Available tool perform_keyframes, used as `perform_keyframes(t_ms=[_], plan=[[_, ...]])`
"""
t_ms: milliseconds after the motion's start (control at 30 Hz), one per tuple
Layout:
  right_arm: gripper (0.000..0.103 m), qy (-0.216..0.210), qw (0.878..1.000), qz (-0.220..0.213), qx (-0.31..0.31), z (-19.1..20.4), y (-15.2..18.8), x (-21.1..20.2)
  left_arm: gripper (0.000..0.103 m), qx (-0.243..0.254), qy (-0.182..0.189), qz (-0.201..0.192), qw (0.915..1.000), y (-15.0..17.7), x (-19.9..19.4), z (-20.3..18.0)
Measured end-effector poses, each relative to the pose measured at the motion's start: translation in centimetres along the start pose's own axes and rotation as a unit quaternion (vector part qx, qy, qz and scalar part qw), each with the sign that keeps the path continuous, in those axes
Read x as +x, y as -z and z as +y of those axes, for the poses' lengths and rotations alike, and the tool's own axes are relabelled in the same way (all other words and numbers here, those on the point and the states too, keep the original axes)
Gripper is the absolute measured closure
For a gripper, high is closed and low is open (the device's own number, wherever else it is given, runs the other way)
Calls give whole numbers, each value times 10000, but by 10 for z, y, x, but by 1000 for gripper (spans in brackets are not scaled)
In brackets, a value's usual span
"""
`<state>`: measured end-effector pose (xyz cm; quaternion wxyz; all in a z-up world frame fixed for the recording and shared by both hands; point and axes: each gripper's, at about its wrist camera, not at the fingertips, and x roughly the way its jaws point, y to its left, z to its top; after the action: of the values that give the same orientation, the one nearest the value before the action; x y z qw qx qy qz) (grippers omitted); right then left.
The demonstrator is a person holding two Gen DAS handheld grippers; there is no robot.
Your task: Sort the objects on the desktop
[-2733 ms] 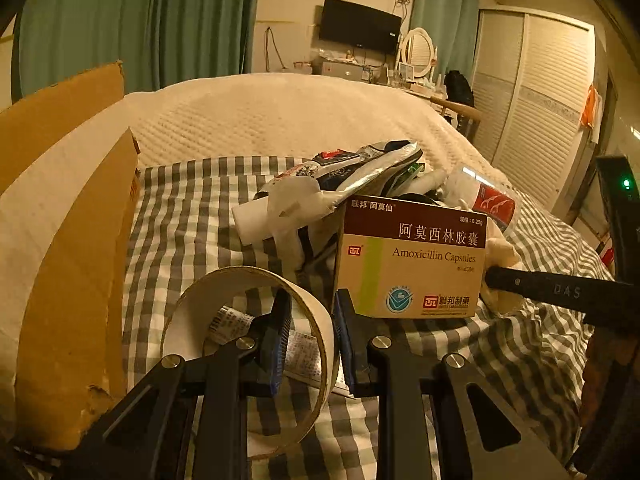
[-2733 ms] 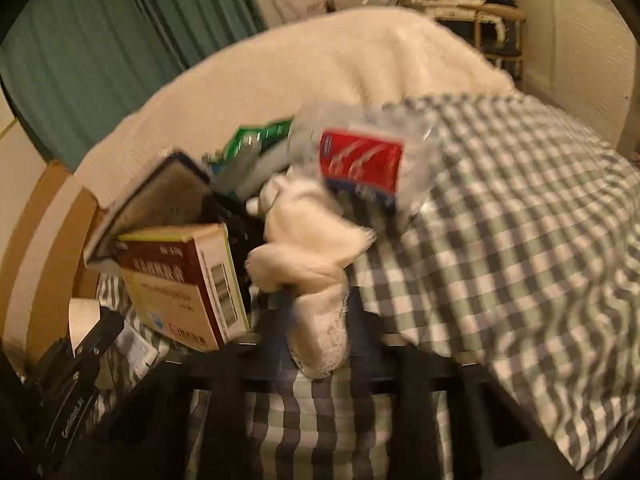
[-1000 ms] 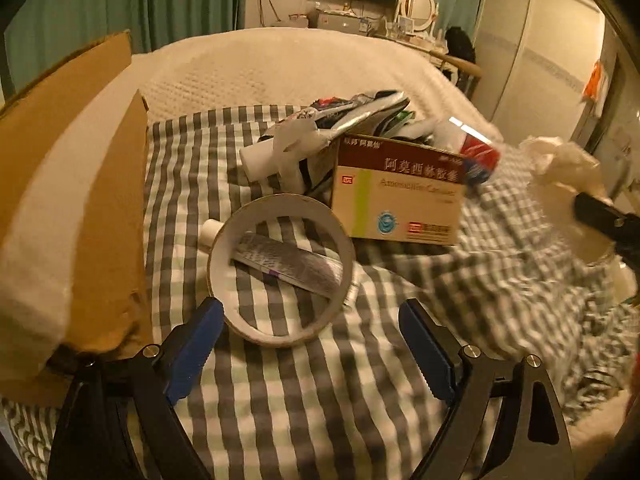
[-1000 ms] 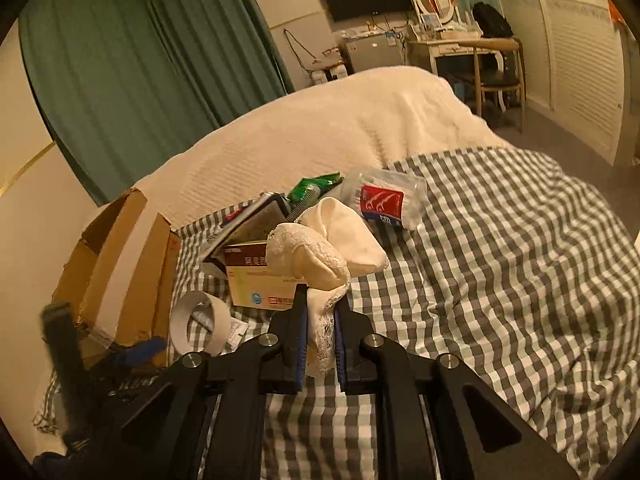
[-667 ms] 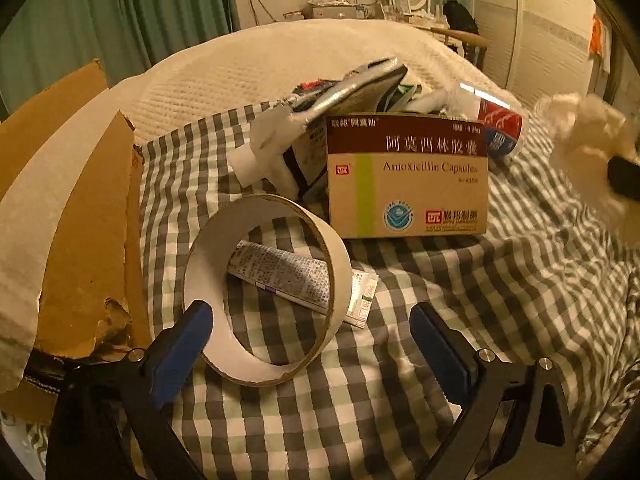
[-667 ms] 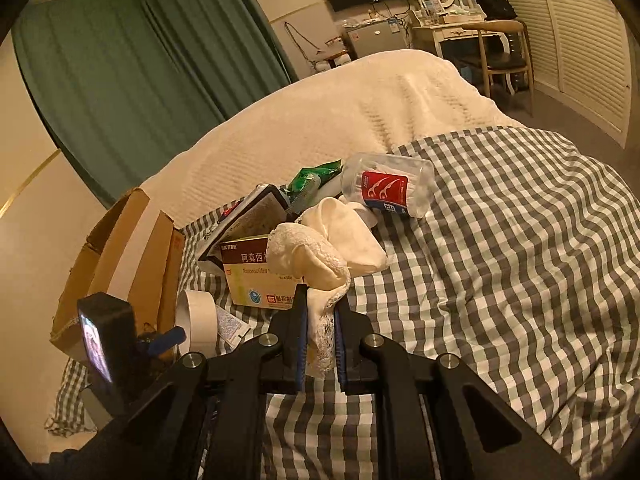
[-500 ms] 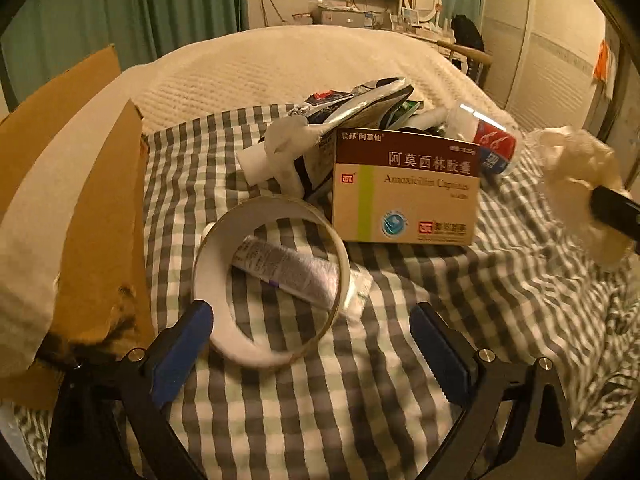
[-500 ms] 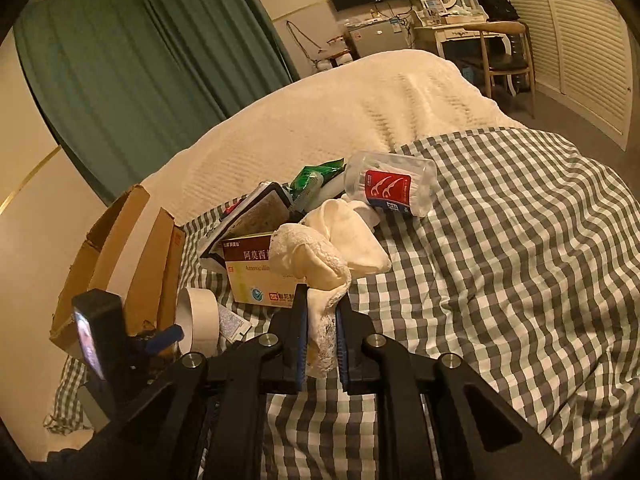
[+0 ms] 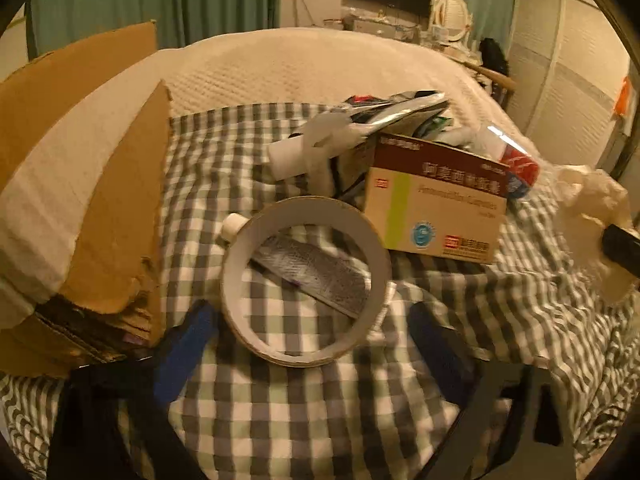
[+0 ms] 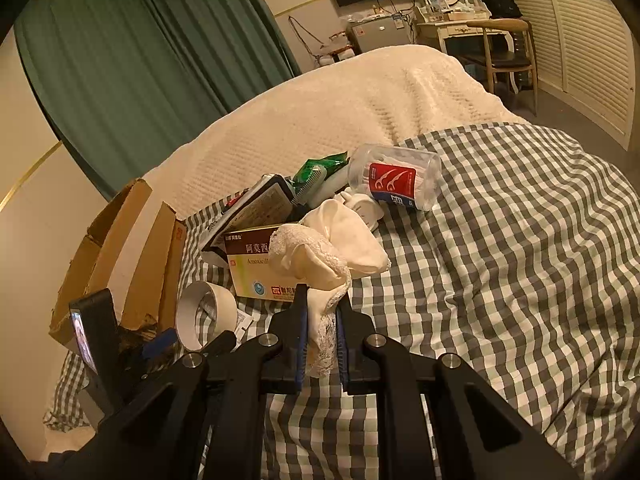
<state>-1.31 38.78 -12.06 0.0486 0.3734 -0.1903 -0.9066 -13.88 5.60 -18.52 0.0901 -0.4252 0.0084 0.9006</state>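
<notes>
My right gripper [image 10: 322, 300] is shut on a cream lace cloth [image 10: 320, 248] and holds it above the checked bedspread [image 10: 500, 264]; the cloth [image 9: 592, 200] also shows at the right edge of the left wrist view. My left gripper [image 9: 312, 344] is open wide, its blue fingers [image 9: 182, 352] on either side of a white tape roll [image 9: 304, 276] that lies over a small tube [image 9: 312, 276]. Behind the roll stands an Amoxicillin box [image 9: 436, 212], also seen in the right wrist view [image 10: 256, 264].
An open cardboard box [image 9: 80, 184] stands at the left. Behind the medicine box lies a pile: a dark booklet [image 10: 256, 208], a green packet [image 10: 316, 172] and a clear floss-pick jar [image 10: 396, 184]. A cream blanket [image 10: 360, 112] covers the far bed.
My left gripper let go of the tape roll, opened wide and drew back. My right gripper lifted the lace cloth off the pile and holds it steady.
</notes>
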Motion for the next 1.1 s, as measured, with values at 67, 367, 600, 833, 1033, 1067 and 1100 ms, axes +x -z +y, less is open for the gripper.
perform_keyframes(t_ms=[67, 367, 600, 833, 1033, 1067, 1100], plan=[[91, -9, 10000, 23, 20, -1, 0, 2, 27, 75, 10, 41, 10000, 1, 1, -2], [91, 14, 10000, 48, -37, 2, 1, 4, 29, 253, 224, -310, 9989, 5, -22, -10], [91, 111, 9997, -7, -196, 12, 3, -4, 33, 335, 559, -574, 9962, 1, -55, -14], [91, 190, 9994, 1, -299, 22, 10, -13, 38, 96, 658, -535, 9963, 3, -66, -2], [91, 215, 9992, -25, -341, 26, 11, -18, 41, 186, 761, -397, 9961, 2, -68, -5], [91, 217, 9991, -22, -350, 26, 11, -18, 40, 194, 775, -292, 9964, 4, -64, -6], [91, 215, 9991, -18, -356, 26, 11, -18, 40, 195, 779, -184, 9966, 6, -59, -6]])
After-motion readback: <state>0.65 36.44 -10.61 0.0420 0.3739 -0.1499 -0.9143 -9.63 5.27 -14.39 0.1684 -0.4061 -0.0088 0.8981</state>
